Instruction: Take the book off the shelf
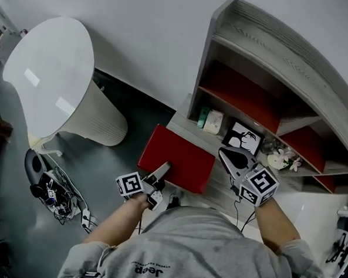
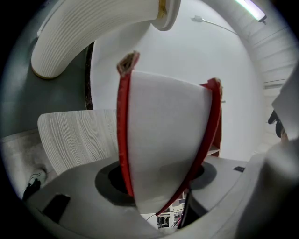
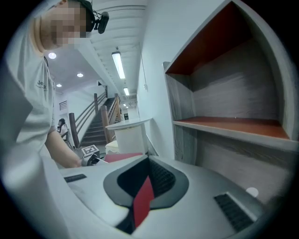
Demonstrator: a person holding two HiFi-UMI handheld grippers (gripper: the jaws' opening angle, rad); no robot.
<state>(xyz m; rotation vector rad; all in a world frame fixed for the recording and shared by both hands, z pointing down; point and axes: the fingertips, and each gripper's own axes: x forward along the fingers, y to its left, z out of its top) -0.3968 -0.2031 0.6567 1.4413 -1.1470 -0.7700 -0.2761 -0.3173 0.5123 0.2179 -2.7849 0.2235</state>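
A red hardback book [image 1: 178, 159] lies nearly flat, out of the grey shelf unit [image 1: 255, 58] and in front of its lowest ledge. My left gripper [image 1: 163, 169] is shut on the book's near edge. In the left gripper view the book [image 2: 163, 140] stands between the jaws, red covers on each side of the white page block, with my left gripper [image 2: 159, 186] closed on it. My right gripper [image 1: 229, 155] hovers to the book's right, by the lower shelf, shut with nothing in it. The right gripper view shows my right gripper [image 3: 147, 179] beside the shelf [image 3: 224, 123], with the book [image 3: 121, 157] behind.
On the lower shelf stand two small boxes [image 1: 210, 119], a black-and-white picture [image 1: 244, 137] and some flowers [image 1: 281, 159]. A white round table [image 1: 49, 69] stands at the left, with cables and a power strip [image 1: 53, 193] on the floor beside it.
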